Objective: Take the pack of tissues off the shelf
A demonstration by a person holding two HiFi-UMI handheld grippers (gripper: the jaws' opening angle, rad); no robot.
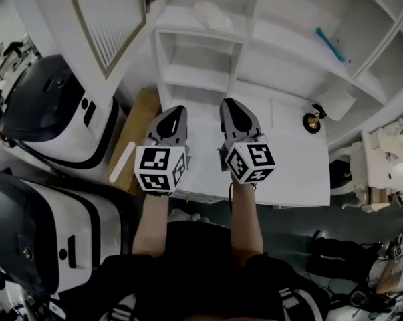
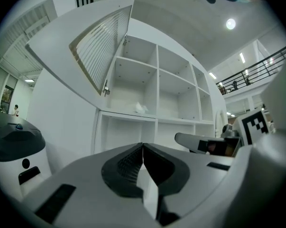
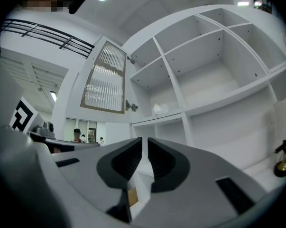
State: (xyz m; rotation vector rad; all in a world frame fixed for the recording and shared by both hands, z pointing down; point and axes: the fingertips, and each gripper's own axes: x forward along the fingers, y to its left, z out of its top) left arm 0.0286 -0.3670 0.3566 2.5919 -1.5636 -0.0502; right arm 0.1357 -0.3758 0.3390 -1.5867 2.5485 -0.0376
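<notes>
The pack of tissues (image 1: 211, 15) is a white, crumpled packet lying in a compartment of the white shelf unit (image 1: 201, 32), just right of the open door. It also shows small and far off in the left gripper view, pack (image 2: 141, 108), and in the right gripper view, pack (image 3: 158, 109). My left gripper (image 1: 176, 112) and right gripper (image 1: 229, 105) are held side by side over the white lower ledge (image 1: 295, 172), well short of the pack. Both are shut with nothing between the jaws, as seen at the left gripper (image 2: 143, 147) and the right gripper (image 3: 144, 141).
A louvred cabinet door (image 1: 107, 19) stands open at the left of the shelves. A blue tool (image 1: 328, 43) lies on a right shelf. A small brass object (image 1: 313, 121) stands on the ledge at right. Two black-and-white machines (image 1: 54, 112) fill the left side.
</notes>
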